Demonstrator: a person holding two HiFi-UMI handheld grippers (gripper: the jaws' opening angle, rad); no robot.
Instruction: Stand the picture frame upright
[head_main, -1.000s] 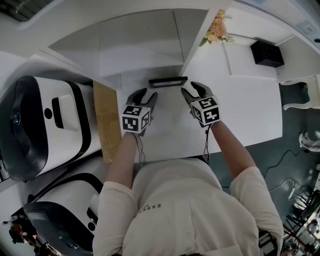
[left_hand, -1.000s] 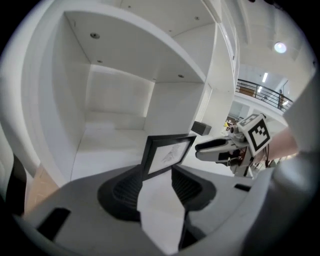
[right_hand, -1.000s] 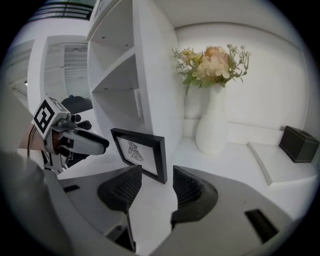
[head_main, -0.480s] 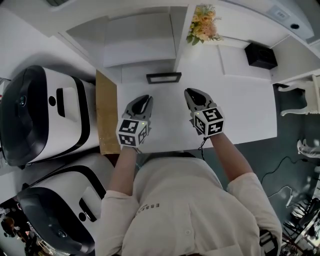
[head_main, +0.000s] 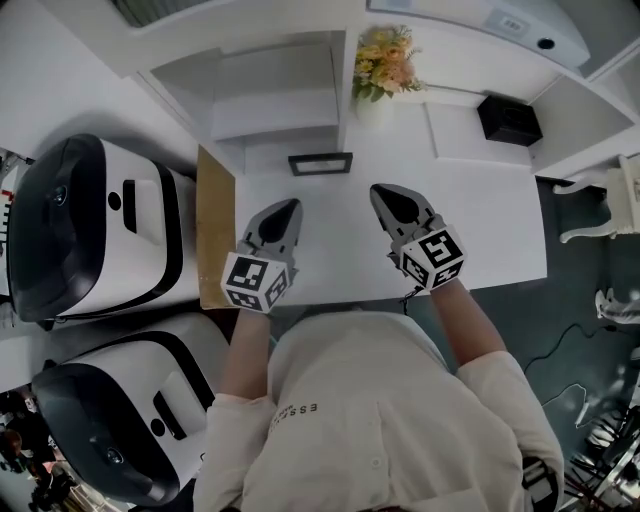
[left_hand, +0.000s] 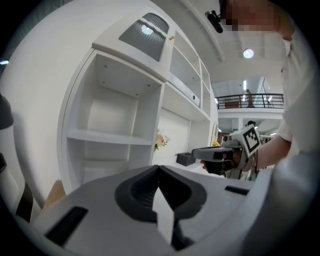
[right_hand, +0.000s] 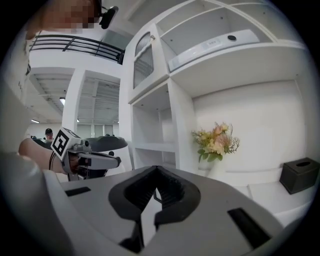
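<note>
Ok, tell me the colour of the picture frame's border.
Black; the picture frame shows best in the head view.

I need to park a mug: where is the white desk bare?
Bare: the desk in front of the picture frame, and the wide stretch from the right gripper to the desk's right edge, in front of the black box. Crowded: the back edge, with frame, flowers and box.

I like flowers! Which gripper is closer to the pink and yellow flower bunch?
Right. The right gripper sits directly below the pink and yellow flower bunch in the head view; the left gripper is farther, lower left.
</note>
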